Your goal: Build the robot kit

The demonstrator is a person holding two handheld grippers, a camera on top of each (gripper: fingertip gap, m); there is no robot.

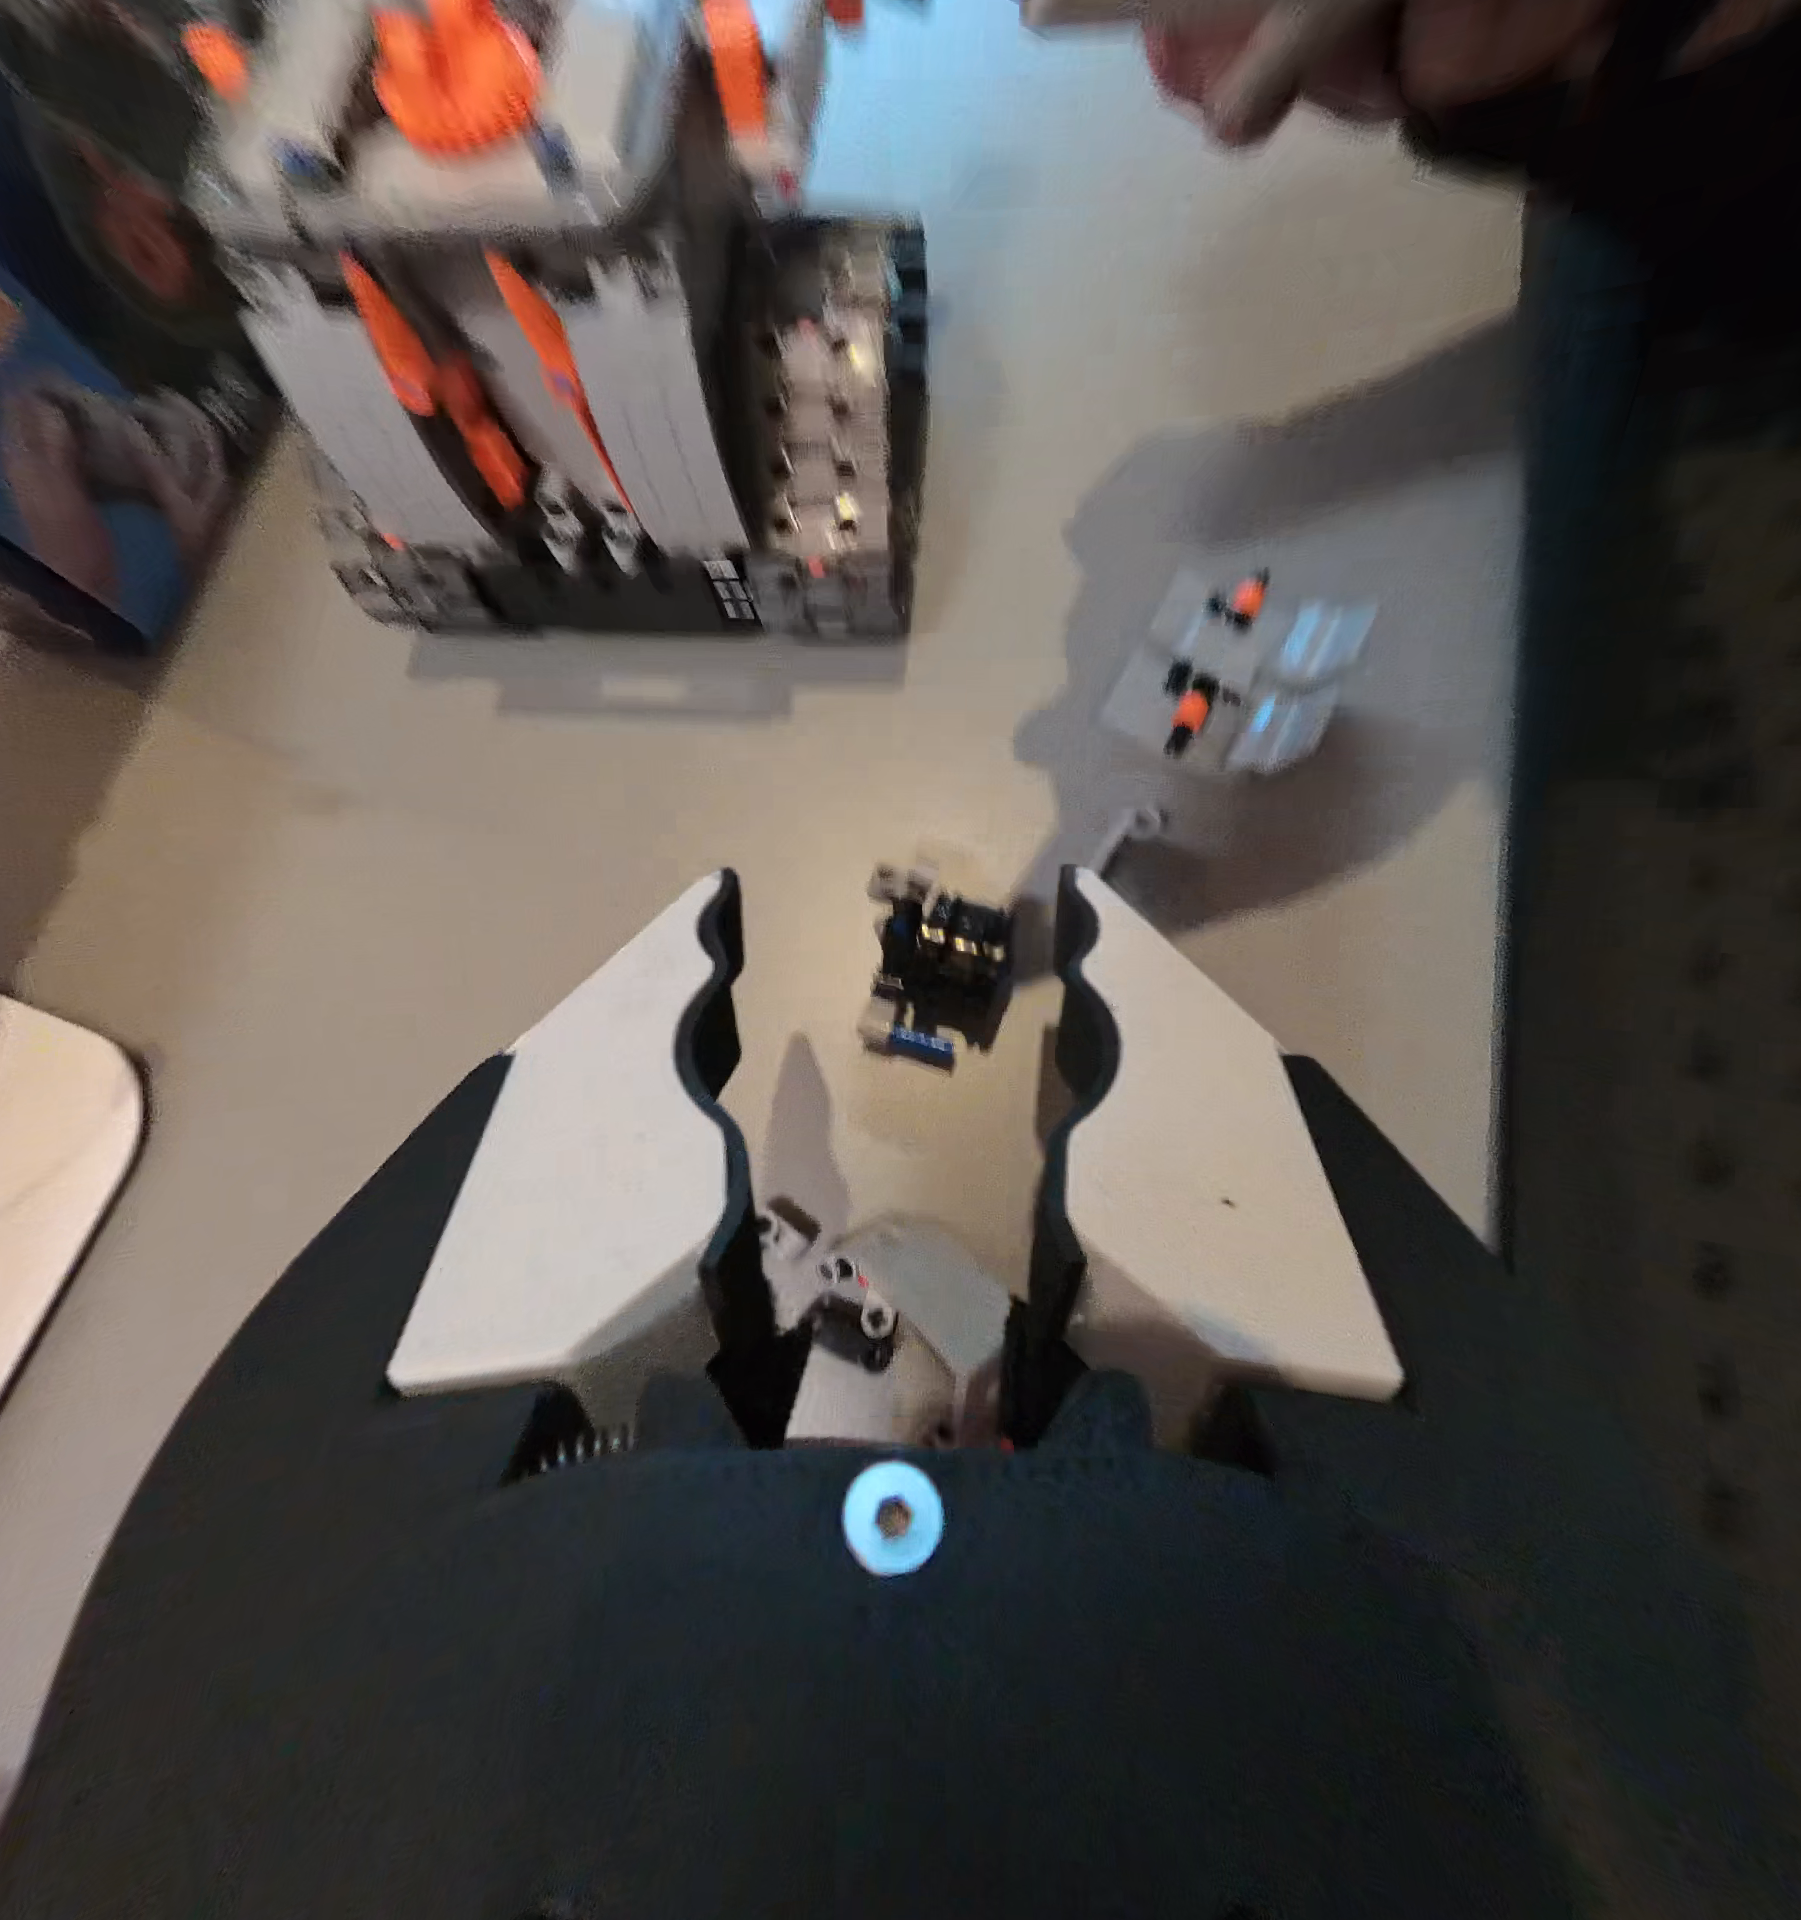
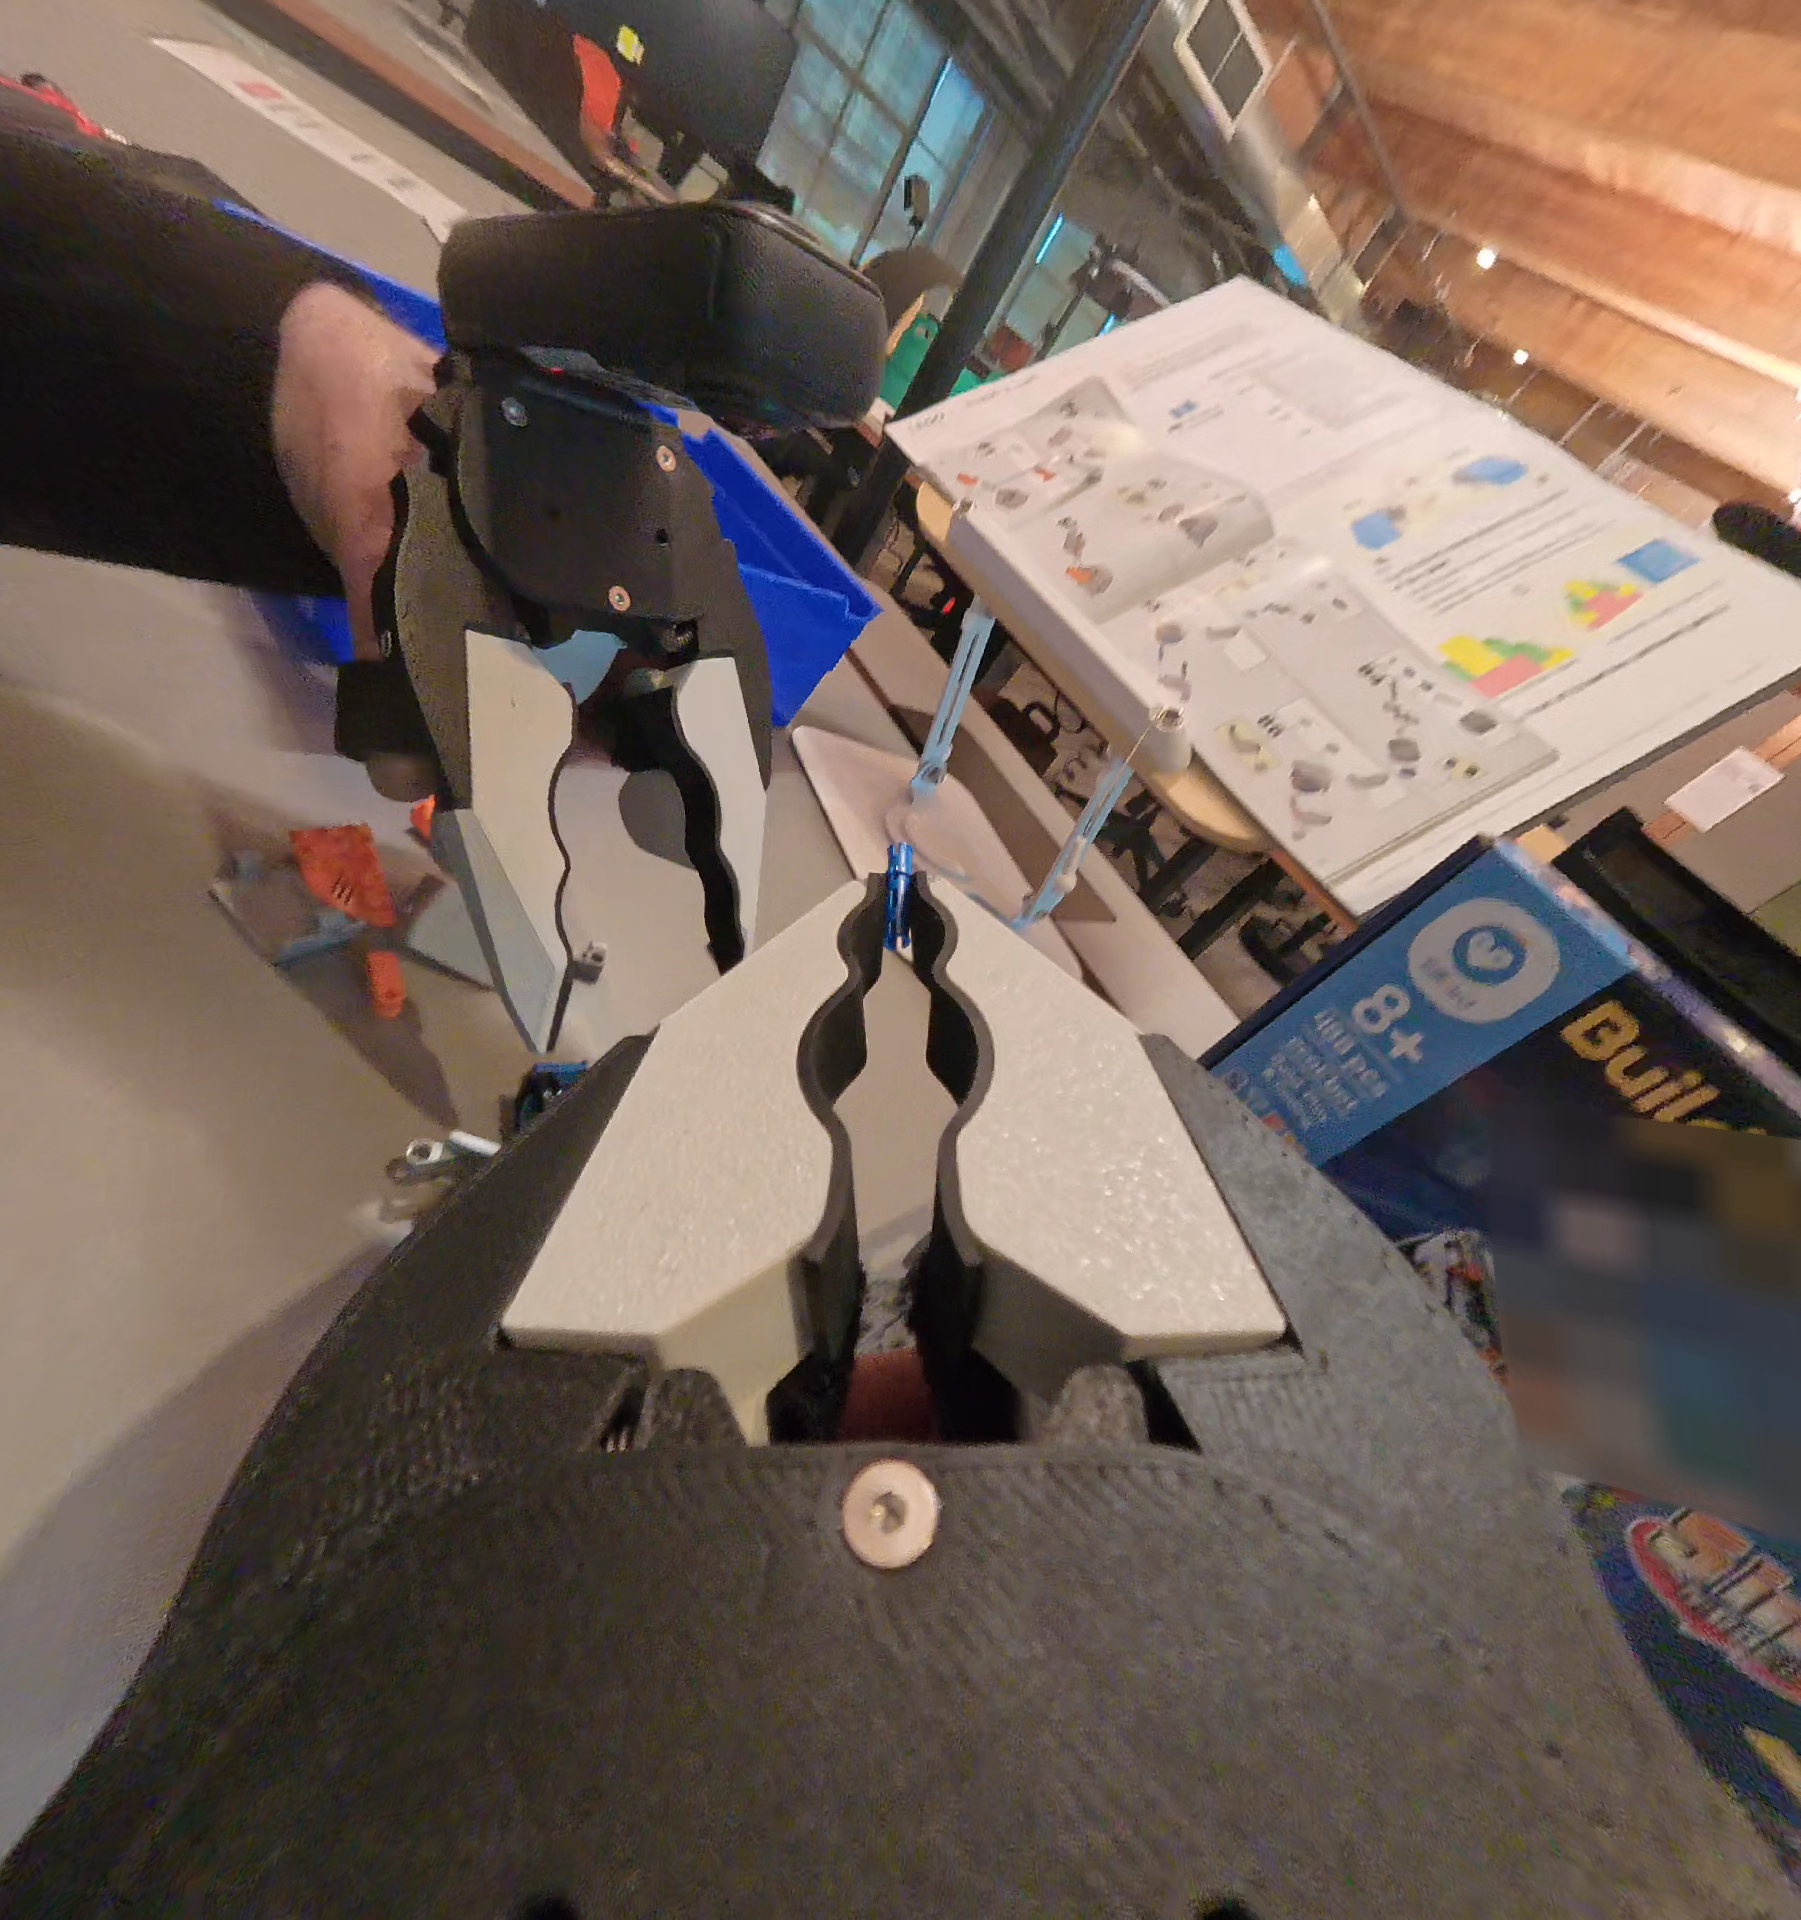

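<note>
My right gripper [image 2: 898, 914] is shut on a small blue brick piece [image 2: 898, 906] pinched at its fingertips, held up above the table. My left gripper [image 1: 901, 894] is open and empty, pointing down at the beige table [image 1: 356, 883]. A small black brick assembly [image 1: 943, 966] with a blue piece lies on the table just under its tips, nearer the right finger. A grey brick assembly [image 1: 885, 1299] shows between the finger bases. In the right wrist view the left gripper [image 2: 647, 987] hangs open, held by a hand in a dark sleeve [image 2: 345, 488].
A large grey, orange and black brick model [image 1: 584, 416] stands beyond. A grey plate with orange parts [image 1: 1239, 665] lies right, near the table edge and carpet [image 1: 1706, 935]. A white tray [image 1: 23, 1143], blue box [image 2: 1447, 1018], blue bin [image 2: 771, 561], instruction booklet on a stand [image 2: 1343, 582]. About 11 cm separates my left fingertips from my right.
</note>
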